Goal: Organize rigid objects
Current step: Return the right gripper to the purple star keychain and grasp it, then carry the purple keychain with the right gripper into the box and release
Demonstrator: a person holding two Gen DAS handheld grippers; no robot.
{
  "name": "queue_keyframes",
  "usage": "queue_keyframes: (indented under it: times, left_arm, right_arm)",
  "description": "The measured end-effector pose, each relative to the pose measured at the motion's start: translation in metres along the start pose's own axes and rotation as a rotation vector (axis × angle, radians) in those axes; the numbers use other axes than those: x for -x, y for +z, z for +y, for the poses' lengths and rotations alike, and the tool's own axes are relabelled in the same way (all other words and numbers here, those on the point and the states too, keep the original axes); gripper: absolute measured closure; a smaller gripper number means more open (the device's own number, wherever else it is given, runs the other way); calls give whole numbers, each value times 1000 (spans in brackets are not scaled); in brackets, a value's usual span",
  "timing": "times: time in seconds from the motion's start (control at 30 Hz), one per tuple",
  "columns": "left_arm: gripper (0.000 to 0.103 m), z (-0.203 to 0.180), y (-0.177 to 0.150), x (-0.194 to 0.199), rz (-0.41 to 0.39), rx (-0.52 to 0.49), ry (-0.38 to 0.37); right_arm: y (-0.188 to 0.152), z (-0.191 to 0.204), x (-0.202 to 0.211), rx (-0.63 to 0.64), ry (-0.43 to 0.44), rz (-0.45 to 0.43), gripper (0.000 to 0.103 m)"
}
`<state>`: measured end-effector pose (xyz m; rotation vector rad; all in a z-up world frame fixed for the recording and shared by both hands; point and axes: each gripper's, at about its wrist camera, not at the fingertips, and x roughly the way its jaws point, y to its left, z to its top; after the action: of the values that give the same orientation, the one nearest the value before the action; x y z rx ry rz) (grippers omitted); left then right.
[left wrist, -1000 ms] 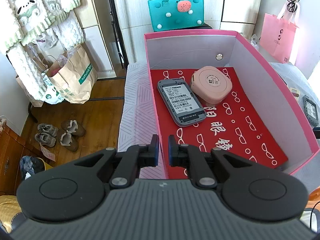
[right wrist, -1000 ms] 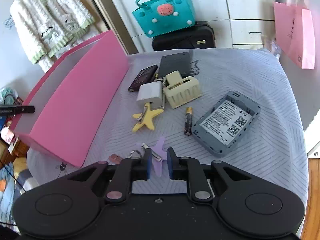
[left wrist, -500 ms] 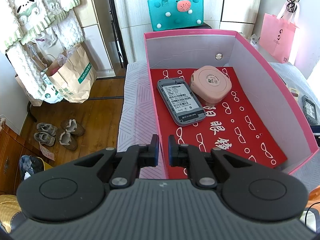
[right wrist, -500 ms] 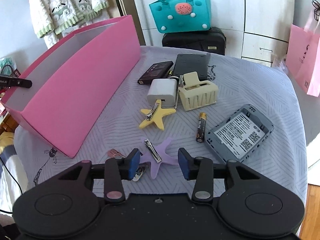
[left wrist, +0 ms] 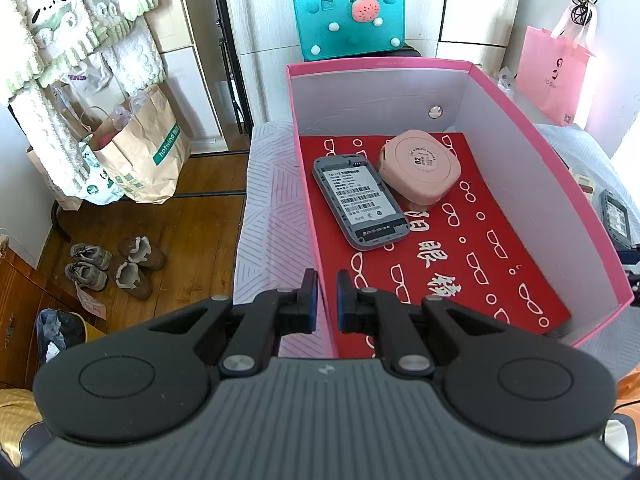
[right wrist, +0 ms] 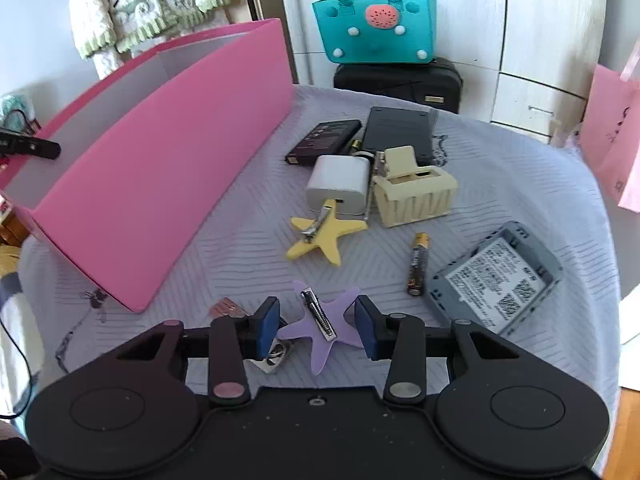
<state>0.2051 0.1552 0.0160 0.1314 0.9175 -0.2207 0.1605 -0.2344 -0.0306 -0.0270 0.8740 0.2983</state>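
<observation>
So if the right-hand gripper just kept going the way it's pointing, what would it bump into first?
Most likely the purple star hair clip, lying on the cloth between the closing jaws of the right gripper. The pads don't appear to touch it yet, though depth is hard to judge.

Teal felt bag point(left wrist: 347, 20), paper bag point(left wrist: 146, 152), shoes point(left wrist: 116, 264) on floor.

- Pink box point(left wrist: 552, 152): matt card, with a white paper-like lining.
- Purple star clip point(right wrist: 324, 330): soft matt felt under a shiny metal clasp.
- Bench cover point(right wrist: 500, 184): ribbed pale cloth.
- Floor point(left wrist: 200, 208): glossy wood.
</observation>
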Motion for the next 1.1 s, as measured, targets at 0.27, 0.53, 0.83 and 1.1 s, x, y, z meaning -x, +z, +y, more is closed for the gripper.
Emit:
queue_keyframes:
  times: [0.27,0.53,0.83,1.1]
  left_arm:
    - [95,0,0,0,-1,1,0]
    - [95,1,1,1,3,6,-4]
    - [95,0,3,1,2,4,-8]
    - [95,2,4,1,1,4,-15]
  right_arm:
    - [3,-5,7,-42,-11,-21,67]
    - [31,17,30,21,24,-92,89]
    - [52,29,38,20,67,-121,89]
    - [91,73,70,135,137,-217,89]
